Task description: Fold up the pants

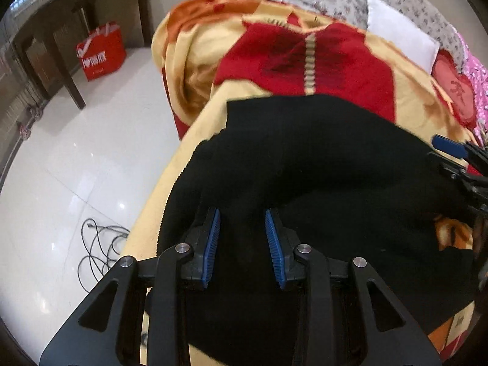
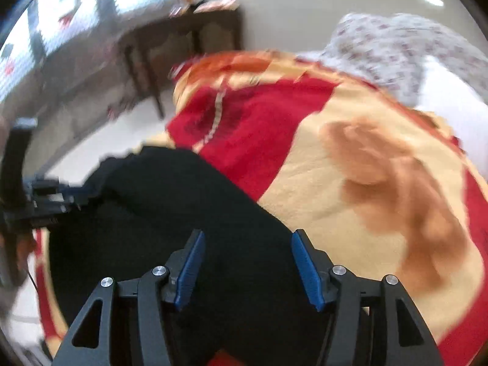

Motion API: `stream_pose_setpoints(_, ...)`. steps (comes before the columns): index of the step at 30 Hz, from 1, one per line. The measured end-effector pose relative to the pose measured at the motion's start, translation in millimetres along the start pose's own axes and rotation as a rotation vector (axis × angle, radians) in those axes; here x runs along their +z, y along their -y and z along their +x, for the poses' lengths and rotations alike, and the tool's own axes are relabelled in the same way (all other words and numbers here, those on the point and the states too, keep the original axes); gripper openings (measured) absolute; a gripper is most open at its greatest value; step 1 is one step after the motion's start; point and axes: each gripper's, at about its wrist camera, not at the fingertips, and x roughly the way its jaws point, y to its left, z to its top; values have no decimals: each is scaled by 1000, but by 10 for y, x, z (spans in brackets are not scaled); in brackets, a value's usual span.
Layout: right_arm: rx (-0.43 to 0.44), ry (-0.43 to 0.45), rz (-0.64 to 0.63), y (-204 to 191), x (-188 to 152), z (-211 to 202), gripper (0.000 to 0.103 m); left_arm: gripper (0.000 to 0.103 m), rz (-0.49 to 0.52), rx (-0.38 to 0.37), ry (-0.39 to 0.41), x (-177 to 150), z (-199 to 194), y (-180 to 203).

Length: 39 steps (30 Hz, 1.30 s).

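Black pants [image 1: 320,164] on the blanket [image 1: 195,128]: soft, limp, light; best pinched at an edge or hem. Left gripper [image 1: 242,245] and right gripper [image 2: 247,267] both have jaws apart over the cloth, clamping nothing.

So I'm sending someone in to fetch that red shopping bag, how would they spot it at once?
Start at the bed with the red and yellow blanket and look past its corner across the glossy white floor. By the dark wooden table stands the red bag, beside a table leg. It is the only bright red thing on the floor, with white lettering.
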Motion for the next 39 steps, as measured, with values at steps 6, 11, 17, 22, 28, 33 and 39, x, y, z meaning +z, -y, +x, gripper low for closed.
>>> stream_pose_setpoints(6, 29, -61, -61, 193, 96, 356, 57, 34, 15, -8, 33, 35, 8, -22)
stream_pose_setpoints(11, 78, -43, -59, 43, 102, 351, 17, 35, 26, 17, 36, 34, 5, 25)
stream_pose_setpoints(17, 120, 64, -75, -400, 9, -380, 5, 35, -77, 68, 76, 26, -313, -301)
stream_pose_setpoints(22, 232, 132, -117, -1056, -418, -988, 5, 35, -187, 73, 177, -128, -826, -728)
stream_pose_setpoints(28, 263, 13, -15, -1643, -1136, -514, 6, 35, -216, 89, 234, -337, -1156, -863)
stream_pose_setpoints(33, 276, 73, 140, -1541, -1301, -679, 40, 35, -146, 33, 221, -426, -1170, -569)
stream_pose_setpoints(39, 83, 154, 316, -970, -1858, -1397, 43, 35, -42, -45, 140, -535, -885, -25)
